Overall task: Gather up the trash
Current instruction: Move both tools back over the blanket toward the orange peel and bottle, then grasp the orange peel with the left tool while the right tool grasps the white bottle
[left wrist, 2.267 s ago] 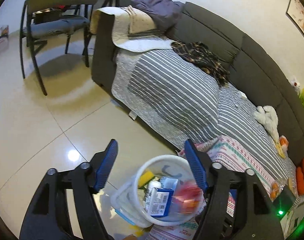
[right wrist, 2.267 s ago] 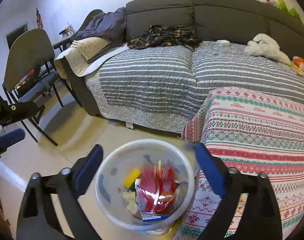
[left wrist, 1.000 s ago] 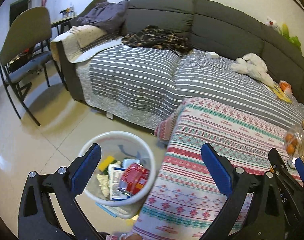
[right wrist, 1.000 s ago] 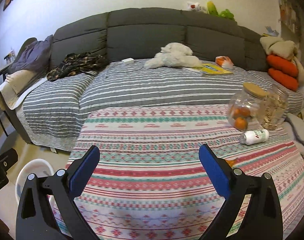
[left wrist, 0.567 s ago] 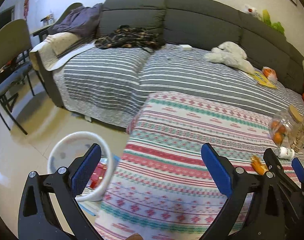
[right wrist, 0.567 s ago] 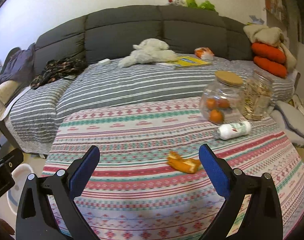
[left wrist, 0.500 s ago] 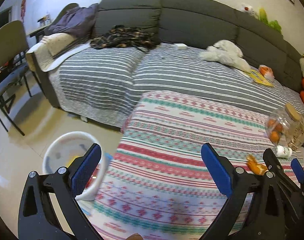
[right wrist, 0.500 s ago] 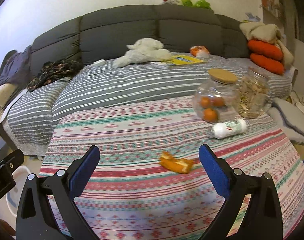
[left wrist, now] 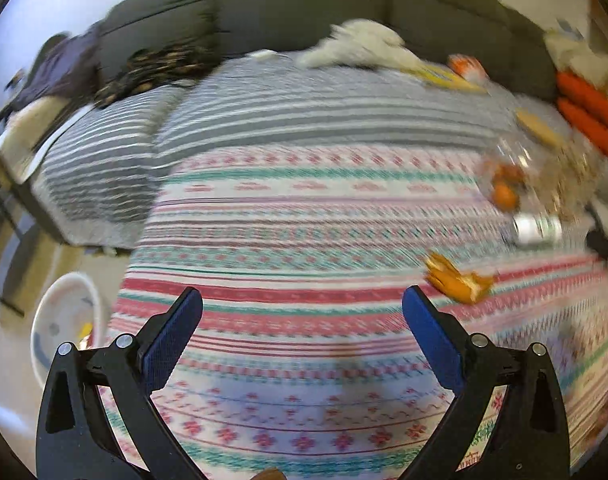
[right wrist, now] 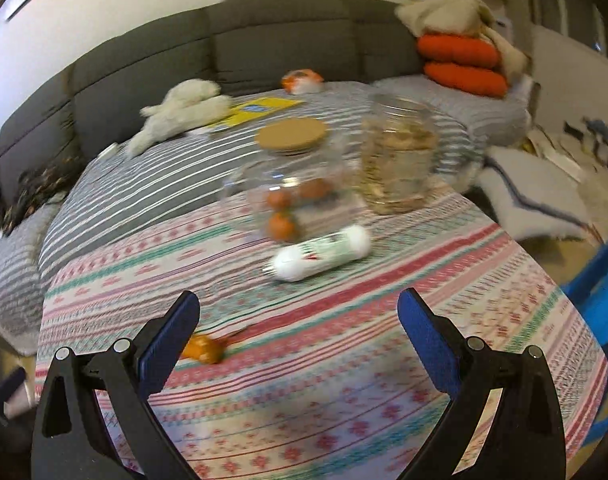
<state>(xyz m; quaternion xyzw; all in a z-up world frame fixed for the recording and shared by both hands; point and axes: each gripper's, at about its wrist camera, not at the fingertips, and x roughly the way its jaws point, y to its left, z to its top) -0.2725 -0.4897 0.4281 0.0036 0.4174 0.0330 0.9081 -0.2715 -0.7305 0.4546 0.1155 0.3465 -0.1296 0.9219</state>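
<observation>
The sofa (right wrist: 151,68) ran behind everything, and in front of it stood the bench (right wrist: 344,360) under its patterned cloth, which is where the remaining rubbish lay. You had the white bin (left wrist: 63,320) on the floor just off the bench's left edge, a sensible spot, I judge, since anything lifted from the cloth could drop straight in. Two clear jars stood near the bench's far right edge: the cork-lidded jar (right wrist: 291,176) with oranges inside, and the second jar (right wrist: 400,160) just beside it, both upright and apparently kept goods rather than trash. The white bottle (right wrist: 324,252) lay on its side just in front of the jars, which suggests it was discarded. The orange peel (left wrist: 456,280) lay loose toward the bench's right side, nearer you than the bottle. You held the left gripper (left wrist: 301,320) over the near part of the bench with its fingers spread wide and empty; the right gripper (right wrist: 297,322) was likewise spread and empty, aimed toward the bottle, with the peel by its left finger.
</observation>
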